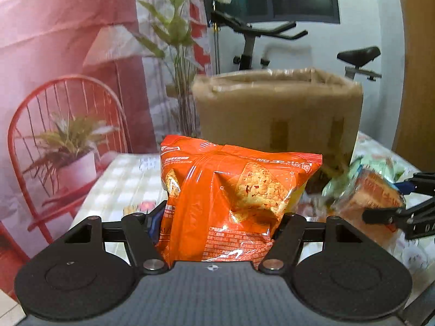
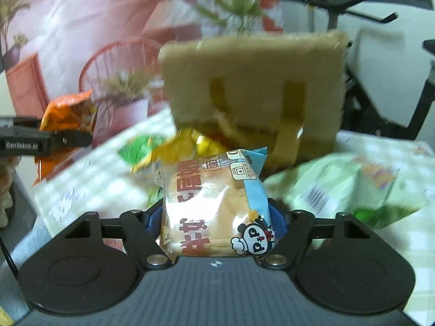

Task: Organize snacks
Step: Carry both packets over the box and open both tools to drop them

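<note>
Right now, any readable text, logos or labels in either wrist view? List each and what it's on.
"GenRobot.AI": white lettering on the left tongs, seen in the right wrist view.
Bread packet in the right tongs: large red Chinese characters and a cartoon panda logo; smaller print blurred.
Orange chip bag in the left tongs: Chinese print, too small to read.
Cardboard box: no text.
</note>
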Demonstrator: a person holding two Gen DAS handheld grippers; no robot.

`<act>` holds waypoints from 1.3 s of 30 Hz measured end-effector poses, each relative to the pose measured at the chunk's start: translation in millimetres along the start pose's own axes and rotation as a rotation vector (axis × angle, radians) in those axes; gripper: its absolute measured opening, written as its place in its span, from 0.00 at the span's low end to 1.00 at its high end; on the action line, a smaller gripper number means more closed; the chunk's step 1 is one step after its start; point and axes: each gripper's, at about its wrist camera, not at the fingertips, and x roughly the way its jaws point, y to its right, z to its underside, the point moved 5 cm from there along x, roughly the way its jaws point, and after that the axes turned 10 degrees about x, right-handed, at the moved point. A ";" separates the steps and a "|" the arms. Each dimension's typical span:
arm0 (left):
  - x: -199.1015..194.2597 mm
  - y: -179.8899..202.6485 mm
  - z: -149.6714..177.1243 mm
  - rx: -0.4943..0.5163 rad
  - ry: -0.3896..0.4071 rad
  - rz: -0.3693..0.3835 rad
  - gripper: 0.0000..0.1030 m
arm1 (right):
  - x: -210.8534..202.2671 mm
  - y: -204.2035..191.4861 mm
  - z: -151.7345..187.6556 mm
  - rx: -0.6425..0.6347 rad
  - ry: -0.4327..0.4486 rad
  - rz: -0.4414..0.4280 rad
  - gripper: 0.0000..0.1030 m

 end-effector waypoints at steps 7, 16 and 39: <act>-2.7 -21.2 -43.9 -0.117 0.083 0.031 0.69 | -30.6 10.2 -59.5 0.021 0.156 0.038 0.73; 7.4 -26.9 -103.8 -0.103 0.155 0.021 0.69 | -34.4 21.2 -131.8 0.033 0.227 0.087 0.73; 171.7 2.1 -206.9 0.053 0.043 0.138 0.80 | 88.6 63.4 -224.8 0.075 0.154 0.127 0.75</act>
